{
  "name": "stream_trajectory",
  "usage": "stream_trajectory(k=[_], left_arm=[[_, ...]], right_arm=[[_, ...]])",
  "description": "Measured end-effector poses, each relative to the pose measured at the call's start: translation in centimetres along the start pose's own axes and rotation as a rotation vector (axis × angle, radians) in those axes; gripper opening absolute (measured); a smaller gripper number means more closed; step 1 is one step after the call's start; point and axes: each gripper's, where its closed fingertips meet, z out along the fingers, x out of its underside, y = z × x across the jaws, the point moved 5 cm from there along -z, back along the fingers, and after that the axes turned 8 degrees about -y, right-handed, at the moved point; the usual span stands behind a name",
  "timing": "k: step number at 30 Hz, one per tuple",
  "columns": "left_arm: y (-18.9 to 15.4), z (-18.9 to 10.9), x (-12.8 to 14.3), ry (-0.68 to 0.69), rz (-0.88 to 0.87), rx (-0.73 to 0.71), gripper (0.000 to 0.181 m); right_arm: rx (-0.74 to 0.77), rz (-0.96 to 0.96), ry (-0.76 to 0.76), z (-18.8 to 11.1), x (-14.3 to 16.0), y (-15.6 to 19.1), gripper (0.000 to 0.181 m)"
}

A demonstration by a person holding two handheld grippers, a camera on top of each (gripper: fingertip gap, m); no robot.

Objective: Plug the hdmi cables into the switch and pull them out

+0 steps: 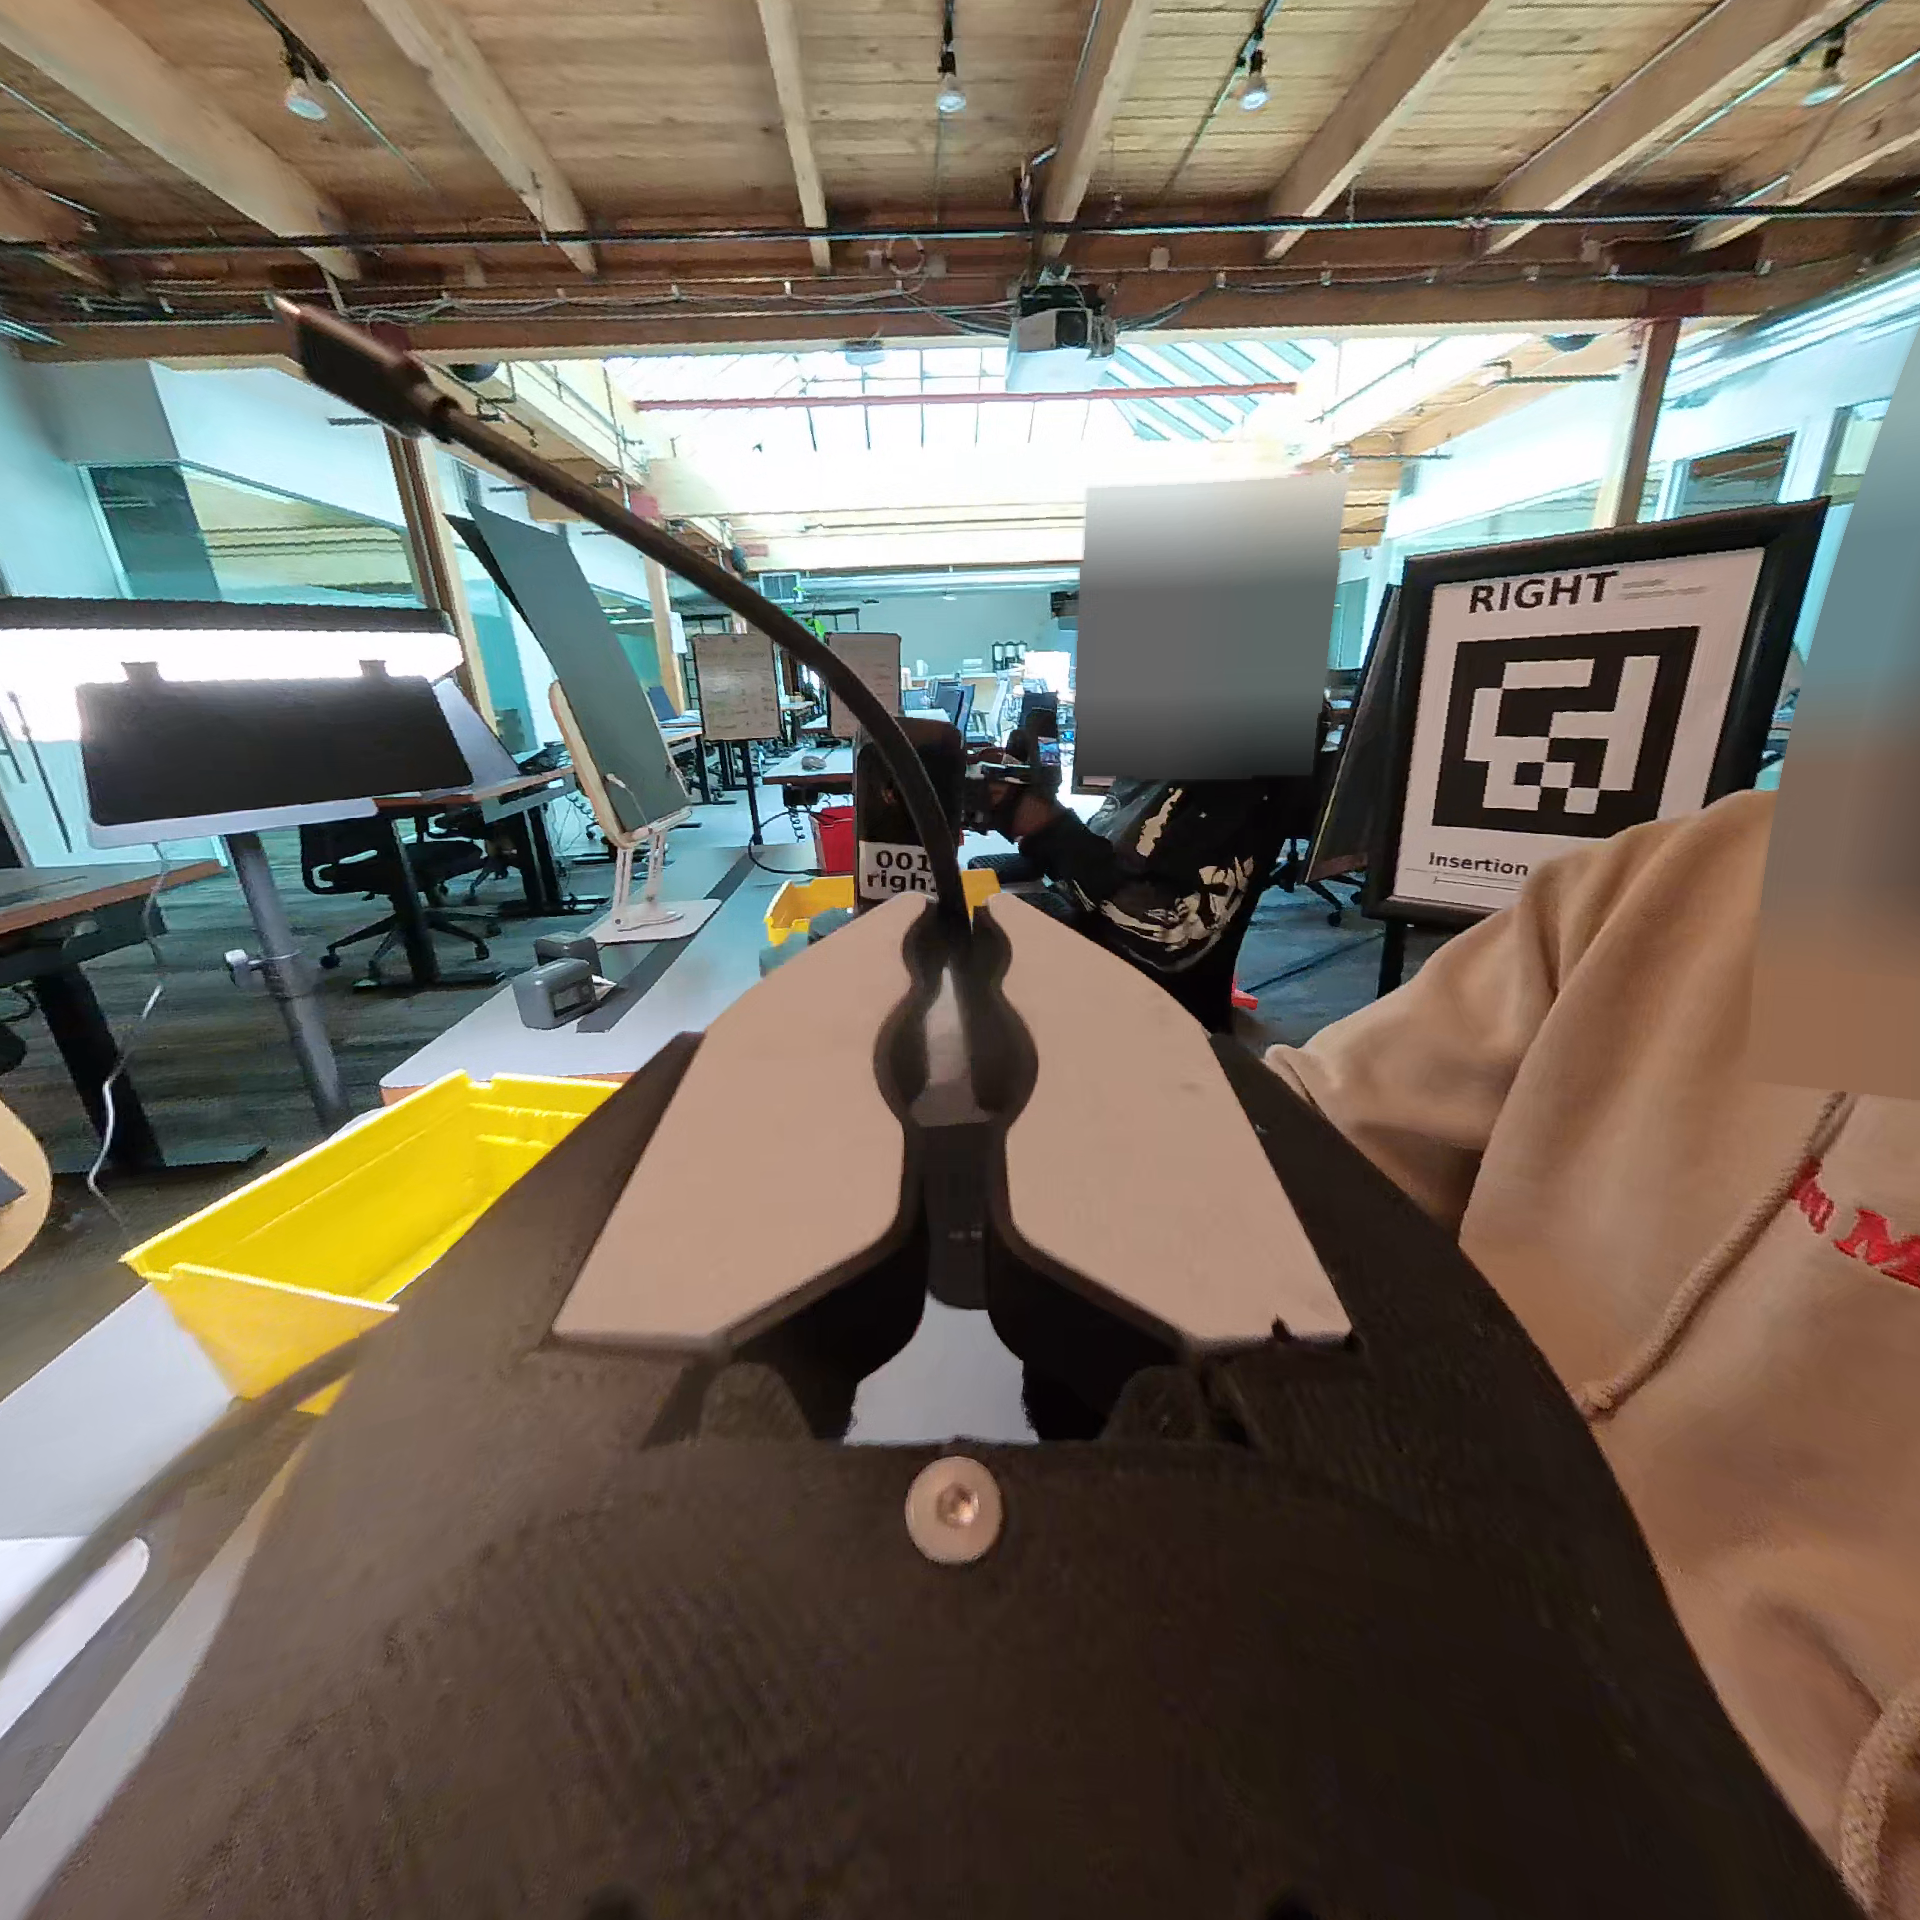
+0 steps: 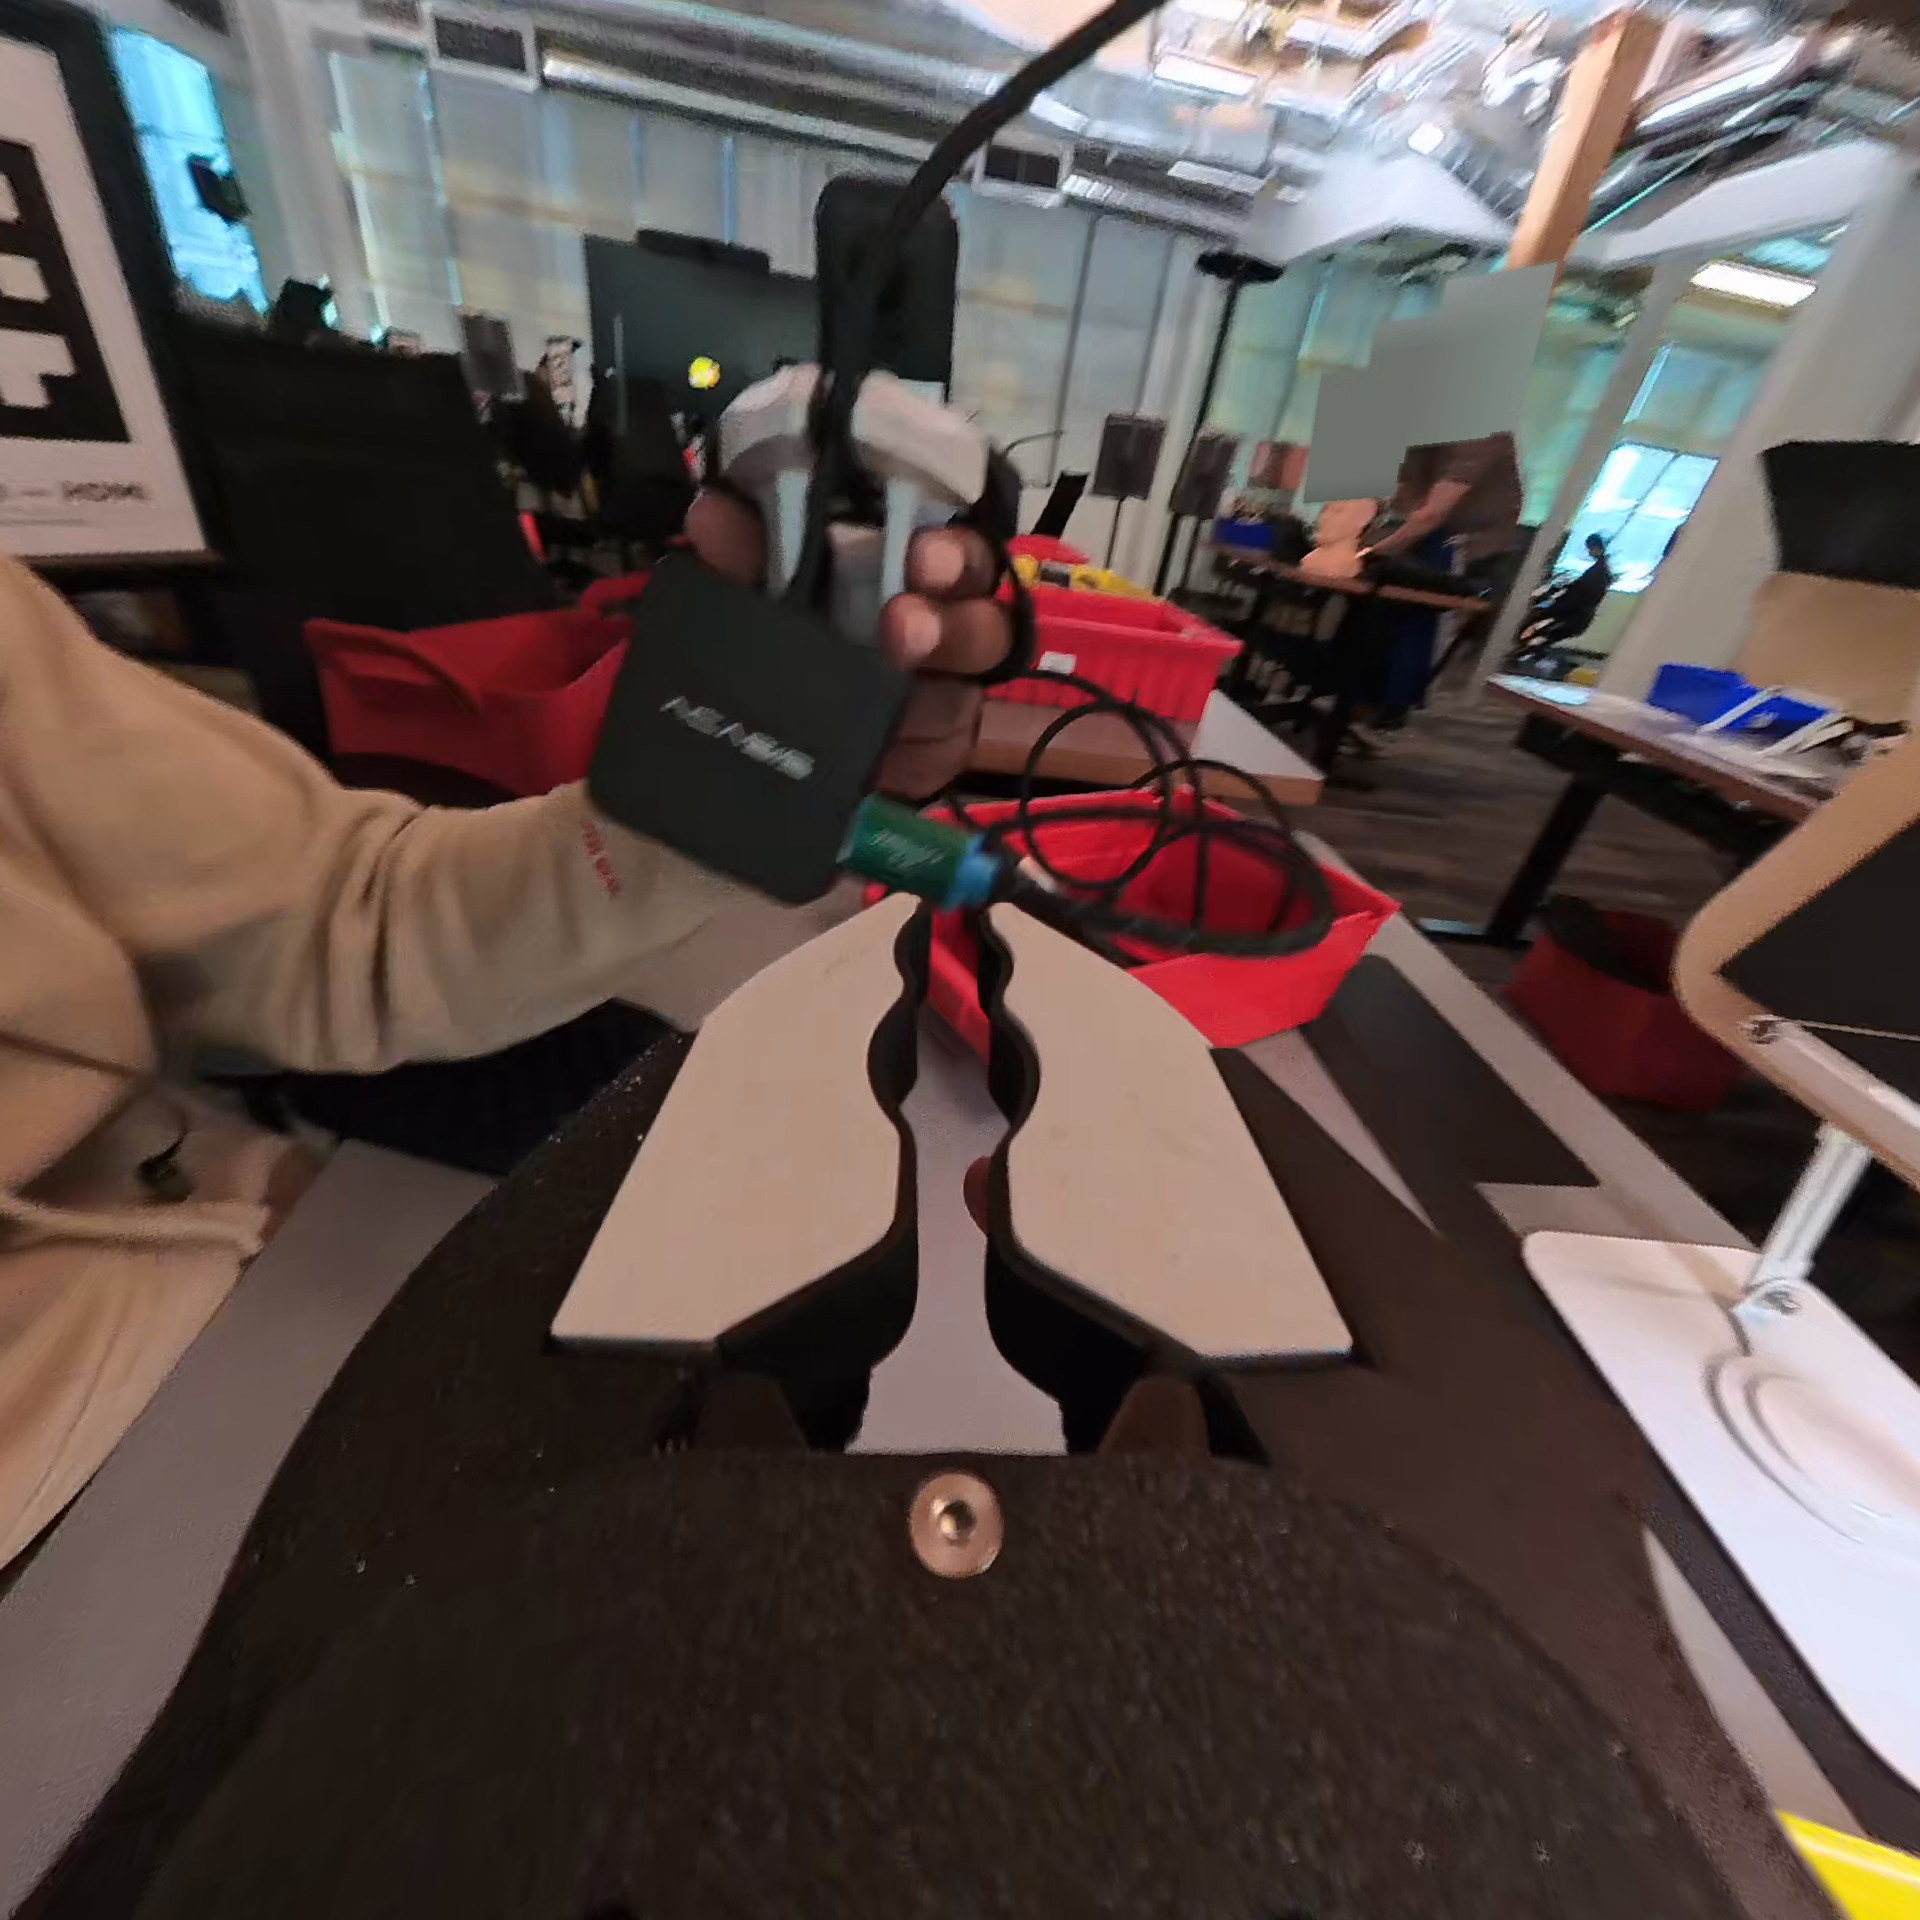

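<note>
Grey-padded and pressed together, the left gripper [image 1: 954, 914] clenches a black HDMI cable [image 1: 831, 665] near its tips; the cable arcs up and to the left, ending in a black plug [image 1: 358, 364] held in the air. Beside this gripper sits a yellow bin [image 1: 312, 1226] on the counter [image 1: 540, 1029]; what it holds cannot be made out. Farther along the counter lies a second yellow bin [image 1: 800, 906], mostly hidden.

In the right wrist view, the right gripper [image 2: 951, 920] is released, a narrow gap between its fingers and nothing in it. Just past its tips a red bin [image 2: 1288, 987] rests on the counter, holding coils of thin black cable [image 2: 1174, 831]. Above that, the person's hand [image 2: 935, 644], in a beige sleeve [image 2: 312, 935], carries the black switch [image 2: 743, 727] against the left gripper's handle. A green-and-blue plug [image 2: 914, 852] sits in the switch's lower corner. Beyond are more red bins [image 2: 1122, 634], their contents blurred.
</note>
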Motion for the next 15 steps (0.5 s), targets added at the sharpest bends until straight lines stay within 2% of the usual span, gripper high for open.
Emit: stream_trajectory(k=[2, 5, 11, 15], left_arm=[[-0.1, -0.2, -0.3, -0.03, 0.0, -0.004, 0.005], [-0.1, -0.4, -0.9, -0.096, -0.006, 0.002, 0.005], [-0.5, -0.3, -0.8, -0.162, -0.076, 0.104, 0.005], [-1.4, -0.2, -0.9, -0.222, -0.135, 0.22, 0.005]], right_arm=[[-0.064, 0.029, 0.039, 0.5, 0.8, 0.8, 0.01], [-0.14, 0.122, 0.0, 1.8, 1.8, 1.4, 0.016], [-0.266, 0.406, -0.189, 4.2, 2.9, 2.0, 0.04], [-0.375, 0.577, -0.296, 4.8, 3.0, 2.6, 0.046]])
